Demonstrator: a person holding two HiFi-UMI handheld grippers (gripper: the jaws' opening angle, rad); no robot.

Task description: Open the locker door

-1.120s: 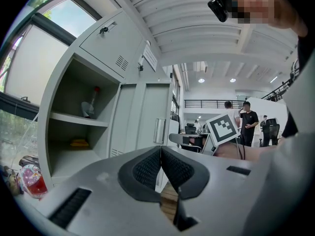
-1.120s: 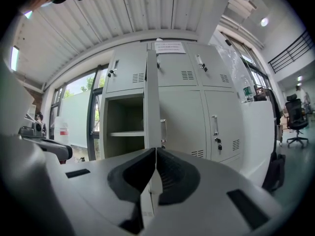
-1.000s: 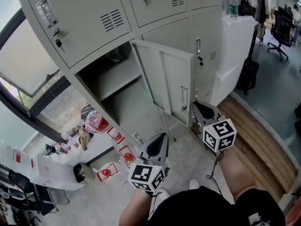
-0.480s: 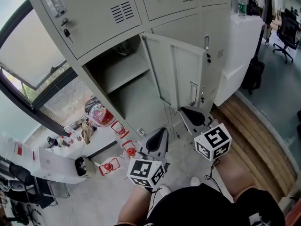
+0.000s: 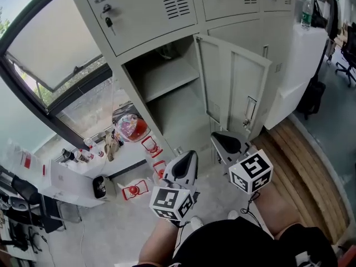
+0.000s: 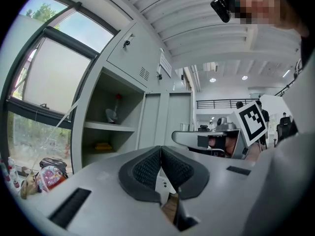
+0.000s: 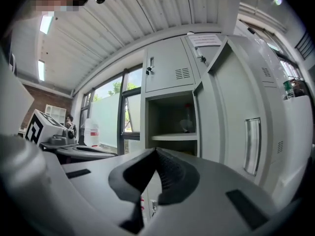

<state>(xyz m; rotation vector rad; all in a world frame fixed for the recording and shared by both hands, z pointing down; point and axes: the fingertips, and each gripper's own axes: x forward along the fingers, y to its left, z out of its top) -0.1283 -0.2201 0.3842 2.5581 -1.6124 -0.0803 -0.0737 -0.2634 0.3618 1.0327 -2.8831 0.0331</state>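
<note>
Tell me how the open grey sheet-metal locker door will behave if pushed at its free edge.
The grey sheet-metal locker door will probably swing easily: it already stands open on its hinged edge. It looks thin with pressed ribs, so it is likely light yet fairly stiff. Its painted face looks smooth, so contact may slip.

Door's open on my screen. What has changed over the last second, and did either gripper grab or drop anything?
The right gripper has drawn back from the lower free edge of the locker door and now sits in front of the open compartment, jaws shut on nothing. Nothing was grabbed or let go. Unchanged: the door stands open at about the same angle, and the left gripper stays low, jaws shut and empty.
</note>
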